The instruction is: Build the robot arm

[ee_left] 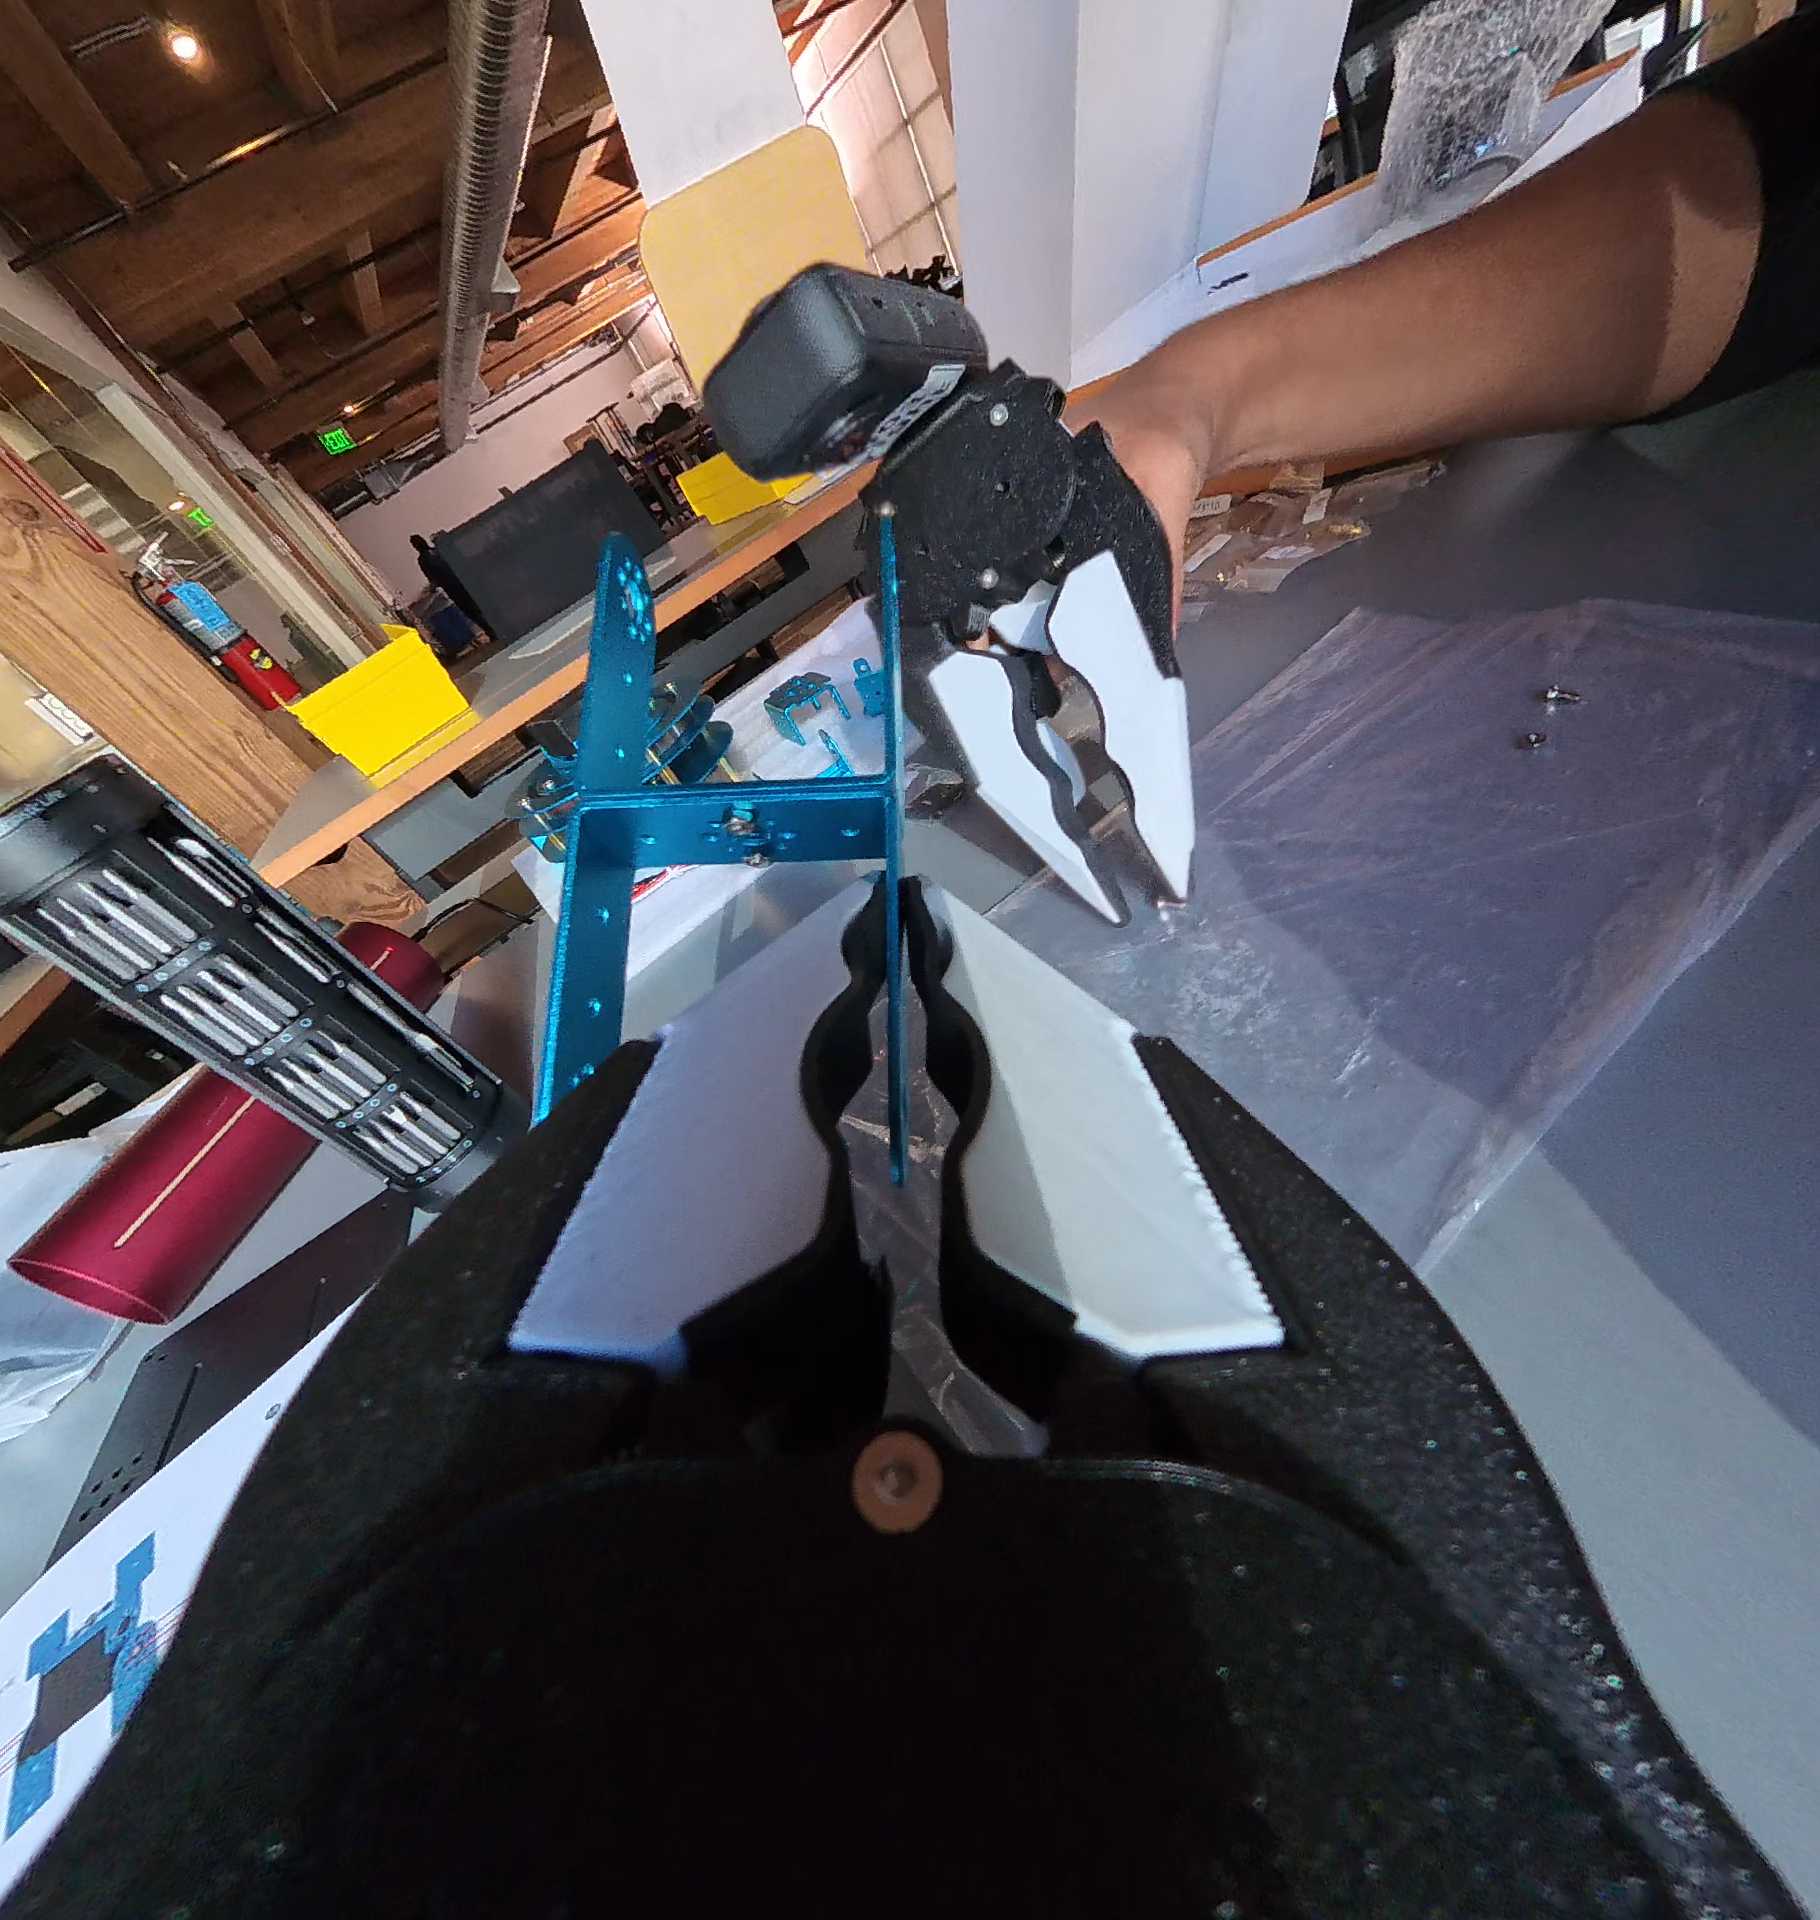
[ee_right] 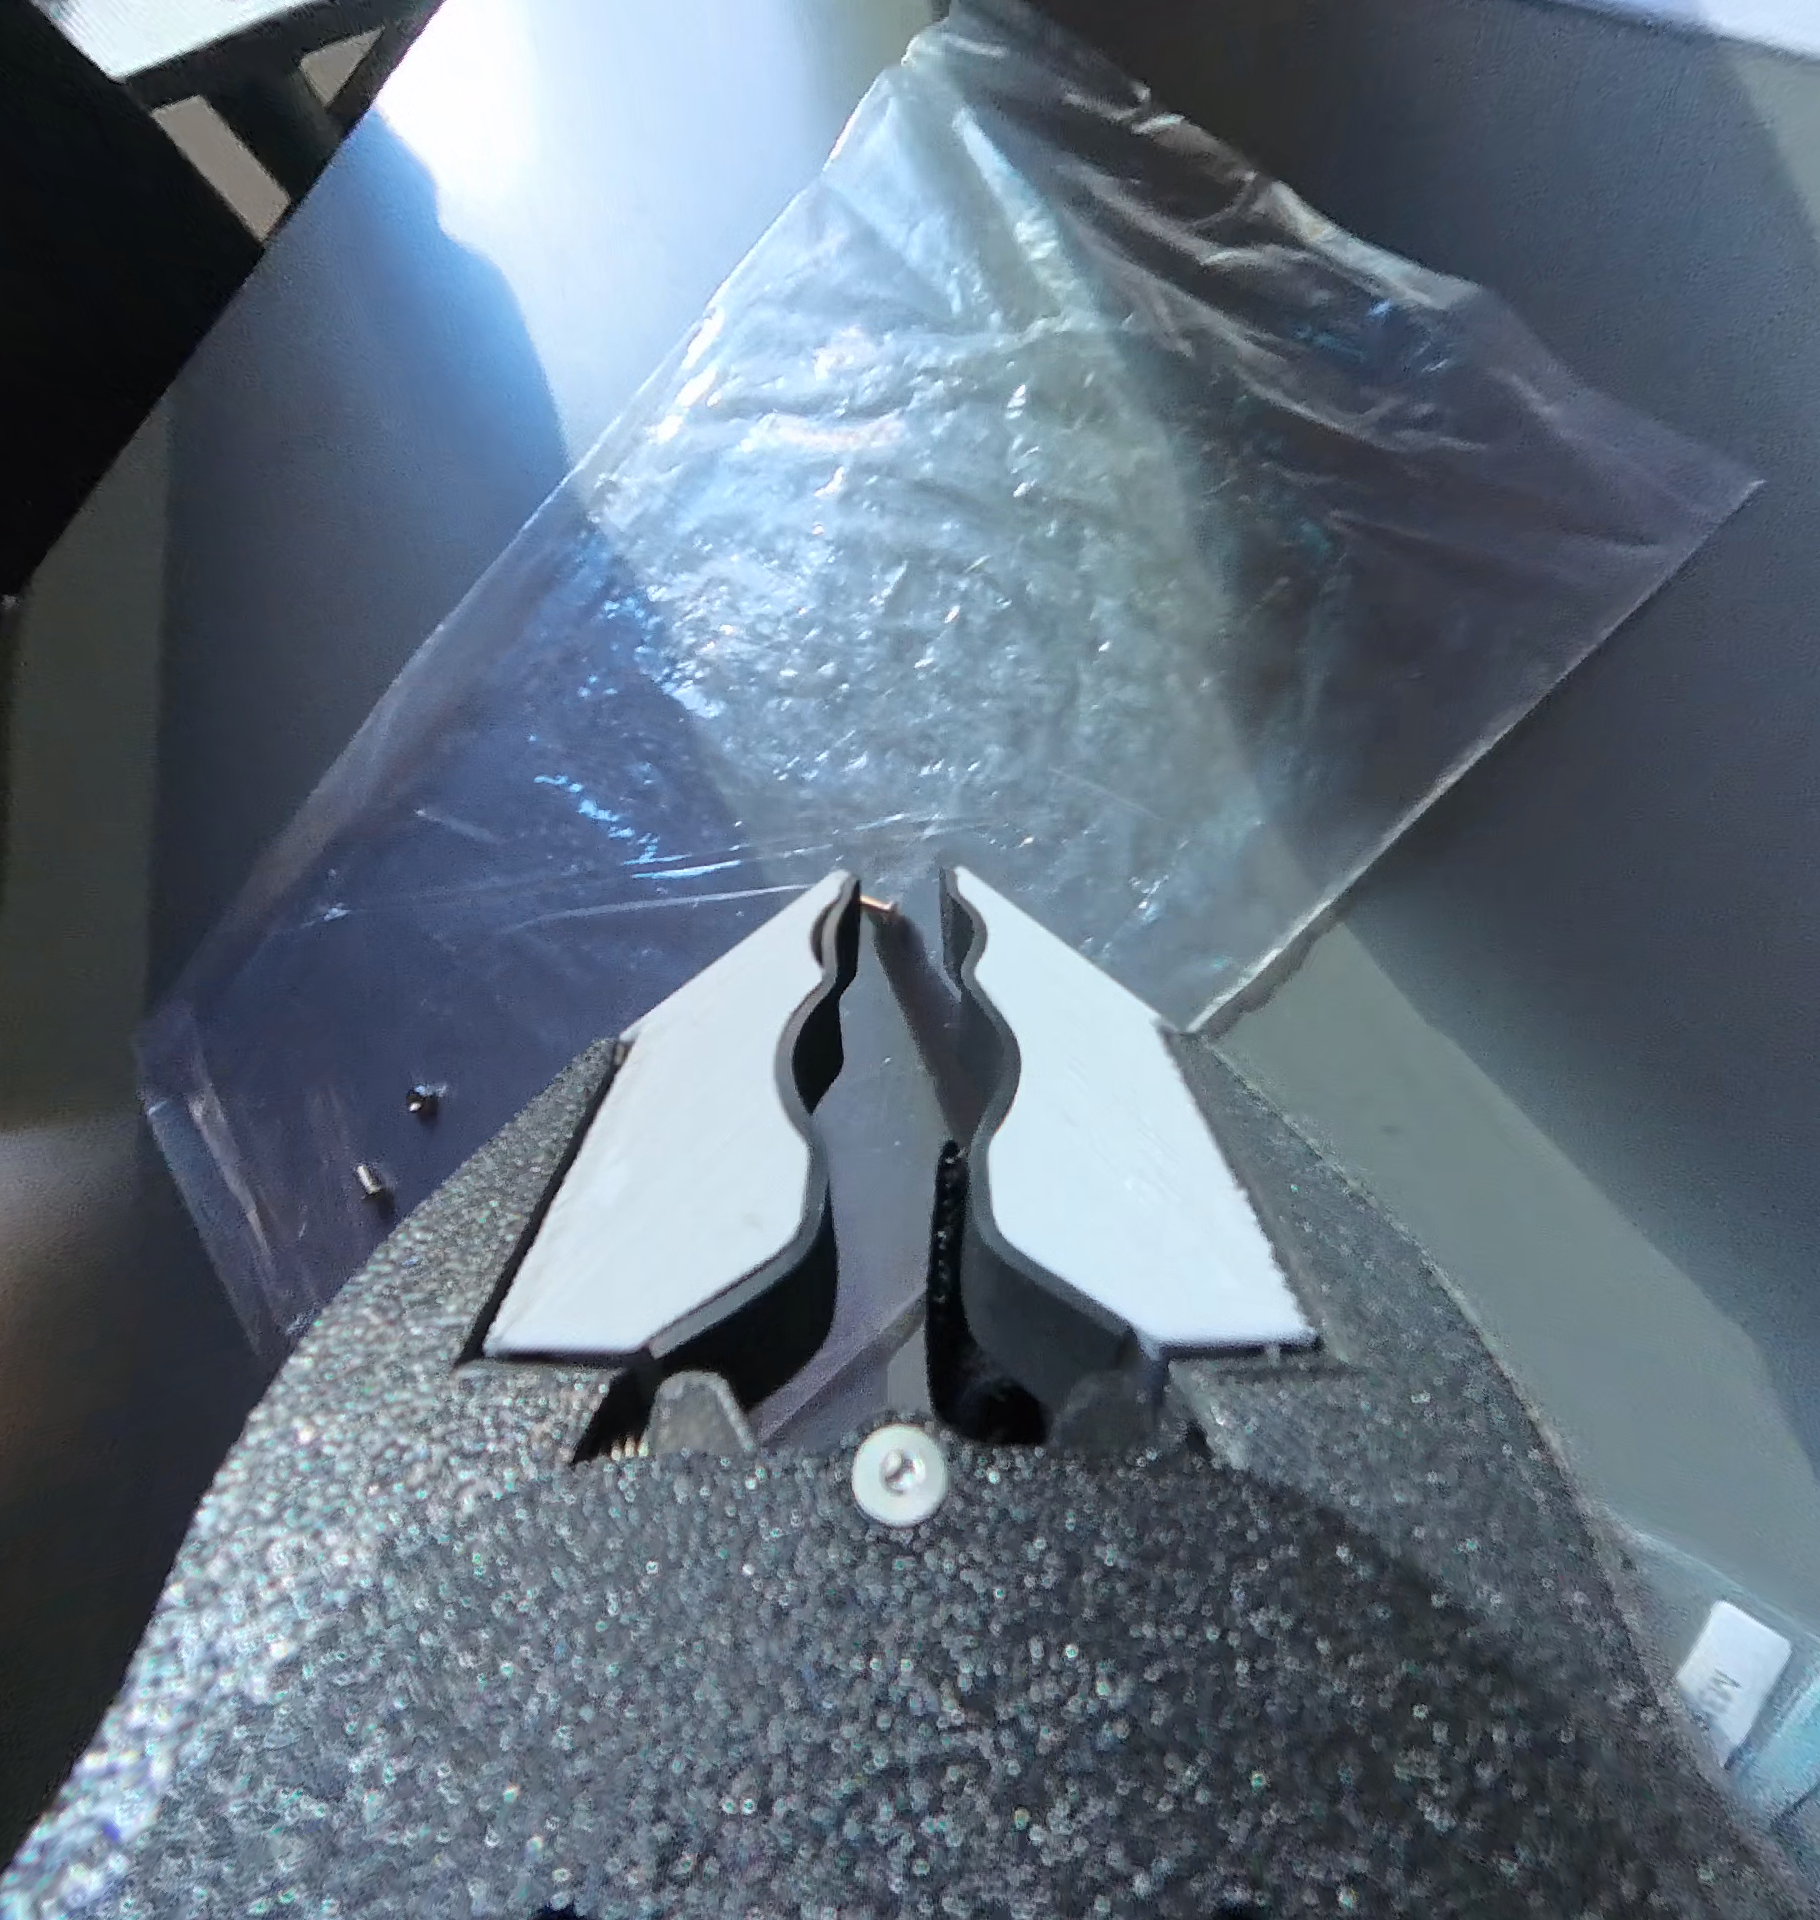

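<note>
My left gripper point(ee_left: 898, 883) is shut on the thin edge of a blue metal bracket assembly point(ee_left: 729, 821) and holds it upright above the table. My right gripper point(ee_right: 898, 883) points down at a clear plastic bag point(ee_right: 989, 520) lying flat on the grey table. Its jaws stand slightly apart around a tiny screw point(ee_right: 878, 907) that lies against the left fingertip. In the left wrist view the right gripper point(ee_left: 1145, 906) is held by a person's hand, its tips on the bag point(ee_left: 1508, 831). Two more small screws point(ee_right: 426, 1096) lie on the bag.
A black bit case point(ee_left: 231, 997) and a red cylinder point(ee_left: 158, 1195) lie at the left. A printed sheet point(ee_left: 75, 1662) lies under my left gripper. Loose blue parts point(ee_left: 802, 707) and yellow bins point(ee_left: 381, 701) sit farther back. A small labelled bag point(ee_right: 1758, 1683) lies at the lower right. Some 12 centimeters of space lies between my two pairs of fingers.
</note>
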Demonstrator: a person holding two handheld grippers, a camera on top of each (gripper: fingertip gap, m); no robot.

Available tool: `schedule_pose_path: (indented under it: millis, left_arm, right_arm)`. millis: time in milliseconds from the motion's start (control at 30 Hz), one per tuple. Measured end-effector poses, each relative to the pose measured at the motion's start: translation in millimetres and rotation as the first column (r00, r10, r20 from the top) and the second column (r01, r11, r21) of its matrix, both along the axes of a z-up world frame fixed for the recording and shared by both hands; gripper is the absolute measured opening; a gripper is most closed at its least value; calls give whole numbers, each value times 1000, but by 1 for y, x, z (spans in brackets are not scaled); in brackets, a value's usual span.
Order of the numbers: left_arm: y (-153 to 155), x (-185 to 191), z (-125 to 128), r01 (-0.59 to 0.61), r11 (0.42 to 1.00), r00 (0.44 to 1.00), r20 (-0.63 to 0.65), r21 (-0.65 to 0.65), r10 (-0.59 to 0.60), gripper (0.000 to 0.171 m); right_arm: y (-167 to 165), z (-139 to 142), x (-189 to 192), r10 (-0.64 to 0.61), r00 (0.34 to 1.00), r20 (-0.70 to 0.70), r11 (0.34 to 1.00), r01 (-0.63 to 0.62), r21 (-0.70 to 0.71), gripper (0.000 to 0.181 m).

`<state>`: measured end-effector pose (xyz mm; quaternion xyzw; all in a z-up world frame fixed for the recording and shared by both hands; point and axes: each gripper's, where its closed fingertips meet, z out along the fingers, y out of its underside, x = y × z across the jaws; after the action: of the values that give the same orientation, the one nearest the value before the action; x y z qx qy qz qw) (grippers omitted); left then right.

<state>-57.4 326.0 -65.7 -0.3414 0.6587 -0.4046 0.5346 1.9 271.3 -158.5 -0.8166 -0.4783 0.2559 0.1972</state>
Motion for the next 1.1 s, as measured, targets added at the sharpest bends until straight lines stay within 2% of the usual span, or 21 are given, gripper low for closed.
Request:
schedule_pose_path:
  millis: [233,433,533,833,1100]
  left_arm:
    - [-4,1,-2,6,1000,1000,-4,20,-6,1]
    - [-4,0,-1,12,1000,1000,3,7,-12,1]
    - [-7,1,-2,18,1000,1000,-3,14,-18,1]
    - [-7,1,-1,23,1000,1000,-1,-1,-23,1]
    - [-9,3,-2,25,1000,1000,-5,6,-25,1]
  right_arm:
    - [-3,3,9,-21,997,68,998,17,59,10]
    - [-15,5,3,-39,998,48,998,37,44,9]
    - [-10,1,0,-45,997,63,995,39,90,11]
    - [-3,-1,0,-51,998,36,993,47,106,11]
    - [-4,-2,0,-46,999,16,995,45,92,0]
